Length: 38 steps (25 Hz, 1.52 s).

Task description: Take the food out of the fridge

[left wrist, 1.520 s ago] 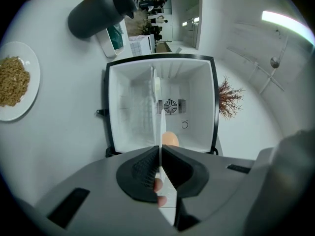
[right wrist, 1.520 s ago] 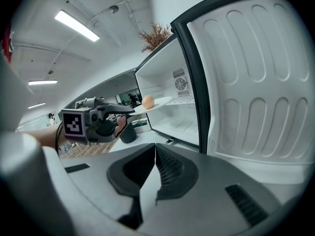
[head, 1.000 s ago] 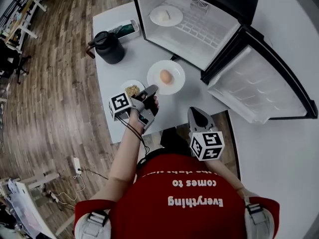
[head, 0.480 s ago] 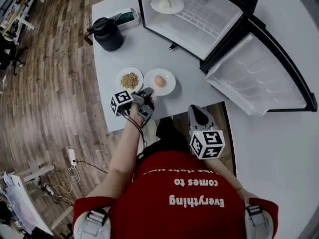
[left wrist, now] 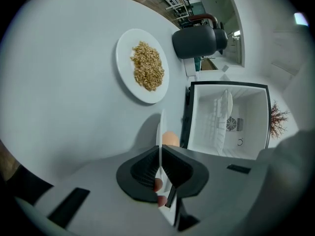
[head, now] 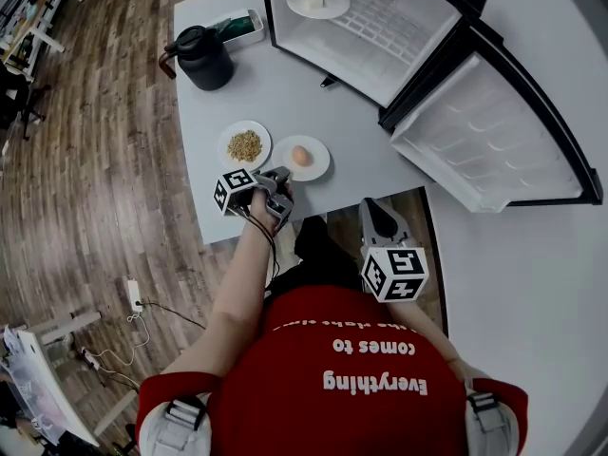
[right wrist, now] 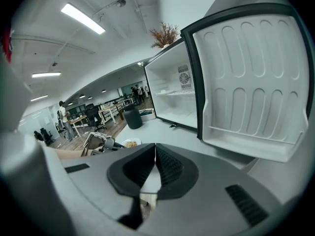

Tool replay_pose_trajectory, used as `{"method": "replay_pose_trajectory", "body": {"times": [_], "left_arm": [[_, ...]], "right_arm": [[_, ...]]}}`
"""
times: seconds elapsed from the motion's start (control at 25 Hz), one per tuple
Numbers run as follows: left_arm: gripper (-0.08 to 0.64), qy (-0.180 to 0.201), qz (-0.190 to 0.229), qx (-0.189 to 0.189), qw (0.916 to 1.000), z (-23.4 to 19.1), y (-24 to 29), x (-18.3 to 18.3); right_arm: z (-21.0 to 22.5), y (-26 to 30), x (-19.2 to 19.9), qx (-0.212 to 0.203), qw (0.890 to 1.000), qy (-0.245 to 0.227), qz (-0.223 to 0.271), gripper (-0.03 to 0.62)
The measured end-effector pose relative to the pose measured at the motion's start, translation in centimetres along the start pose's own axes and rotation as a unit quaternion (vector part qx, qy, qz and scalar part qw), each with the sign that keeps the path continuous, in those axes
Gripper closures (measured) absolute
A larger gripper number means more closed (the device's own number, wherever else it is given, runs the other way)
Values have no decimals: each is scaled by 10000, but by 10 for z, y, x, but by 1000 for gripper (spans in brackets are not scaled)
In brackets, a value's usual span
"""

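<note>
In front of the fridge (head: 408, 36), the left claw (head: 282, 175) clamps the rim of the egg plate (head: 319, 165) at the worktop (head: 285, 93), while the right claw (head: 372, 209) is closed and empty; releasing the plate tilted could roll the egg (head: 301, 155) off.

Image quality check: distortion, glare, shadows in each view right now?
Head view: strong fisheye, fridge door edges bow; evenly lit. Left gripper view: dark circular vignette, soft shadow on the table beside the egg plate. Right gripper view: ceiling light blows out, same vignette.
</note>
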<state>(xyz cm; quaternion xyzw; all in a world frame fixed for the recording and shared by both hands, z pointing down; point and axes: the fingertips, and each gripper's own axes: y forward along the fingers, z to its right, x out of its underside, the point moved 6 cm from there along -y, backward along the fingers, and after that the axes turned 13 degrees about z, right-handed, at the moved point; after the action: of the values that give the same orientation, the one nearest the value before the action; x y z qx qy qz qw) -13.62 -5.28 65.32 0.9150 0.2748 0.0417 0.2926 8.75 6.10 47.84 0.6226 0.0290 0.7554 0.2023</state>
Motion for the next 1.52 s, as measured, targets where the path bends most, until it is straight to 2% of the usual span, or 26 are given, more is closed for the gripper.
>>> {"method": "replay_pose_trajectory", "body": {"times": [0.36, 0.6, 0.8, 0.88, 1.0, 1.16, 1.24, 1.32, 1.4, 1.48, 1.52], "left_arm": [[535, 59, -27, -411, 9991, -4, 1, 2], [526, 360, -23, -694, 9969, -6, 0, 3], [494, 583, -32, -878, 9944, -11, -1, 4], [485, 854, -15, -1026, 9911, -14, -2, 2], [472, 1526, -14, -1248, 9804, -16, -9, 0], [446, 2400, -112, -1438, 9600, -16, -11, -1], [443, 2899, -165, -1544, 9444, -13, -11, 0], [445, 3577, -233, -1717, 9176, -9, -11, 2], [445, 4254, -265, -1882, 8848, -5, -9, 5], [445, 4793, -287, -1950, 8552, -1, -7, 7], [445, 4988, -313, -1953, 8439, 1, -7, 8]], "right_arm": [[-3, -7, 2, 12, 10000, 44, 32, 577], [-12, -13, 1, -85, 9989, -437, 146, 577], [-14, -18, 1, -117, 9983, -529, 191, 577], [-15, -21, 2, -107, 9984, -517, 187, 577], [-15, -25, 6, -94, 9987, -477, 157, 577], [-17, -27, 9, -104, 9989, -438, 122, 577], [-18, -28, 10, -118, 9989, -430, 115, 577], [-19, -28, 11, -117, 9990, -413, 105, 577], [-19, -27, 12, -121, 9991, -395, 76, 577], [-20, -26, 13, -144, 9991, -401, 50, 577], [-21, -25, 13, -157, 9990, -411, 41, 577]]}}
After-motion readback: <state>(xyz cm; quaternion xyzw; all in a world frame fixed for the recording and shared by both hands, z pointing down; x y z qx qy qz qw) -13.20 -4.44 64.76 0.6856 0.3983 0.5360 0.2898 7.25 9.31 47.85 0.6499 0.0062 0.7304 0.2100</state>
